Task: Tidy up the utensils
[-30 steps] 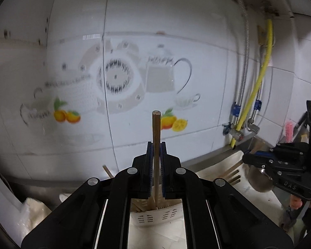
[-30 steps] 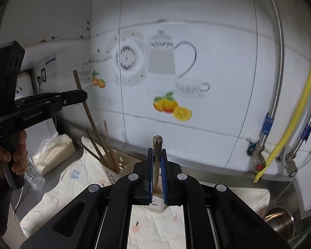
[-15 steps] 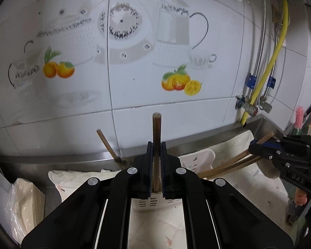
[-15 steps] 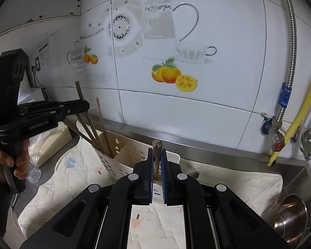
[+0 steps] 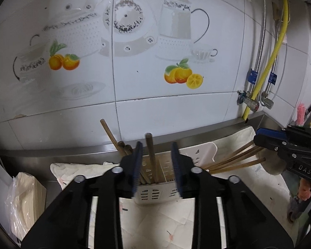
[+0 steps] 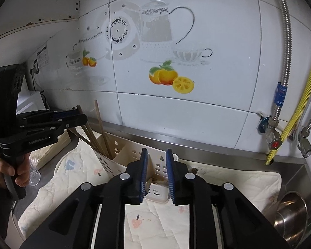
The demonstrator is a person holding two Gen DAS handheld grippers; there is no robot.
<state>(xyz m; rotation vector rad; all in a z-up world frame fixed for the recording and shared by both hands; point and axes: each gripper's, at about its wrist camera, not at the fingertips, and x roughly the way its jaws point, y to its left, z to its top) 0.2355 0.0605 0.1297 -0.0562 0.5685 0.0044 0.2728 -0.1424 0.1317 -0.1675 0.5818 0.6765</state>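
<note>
A cream plastic utensil holder (image 5: 155,193) (image 6: 126,157) stands on a quilted cloth by the tiled wall. Several wooden chopsticks (image 5: 150,157) stand in its compartment in front of my left gripper (image 5: 155,148); more chopsticks (image 5: 234,161) lean out to the right. My left gripper is open, its jaws on either side of an upright chopstick, not touching it. My right gripper (image 6: 156,155) is open over another compartment, with a chopstick tip (image 6: 149,183) low between its jaws. In the right wrist view the left gripper (image 6: 72,118) sits beside the leaning chopsticks (image 6: 99,128).
A quilted cloth (image 6: 159,224) covers the steel counter. A steel bowl (image 6: 290,213) sits at the right. Hoses and valves (image 6: 280,108) hang on the right wall. A plastic-wrapped stack (image 5: 24,201) lies at the left. A pink brush (image 5: 300,112) stands far right.
Both grippers have opened and let go of their chopsticks, which now stand in the holder. Both grippers have moved lower and closer to the holder.
</note>
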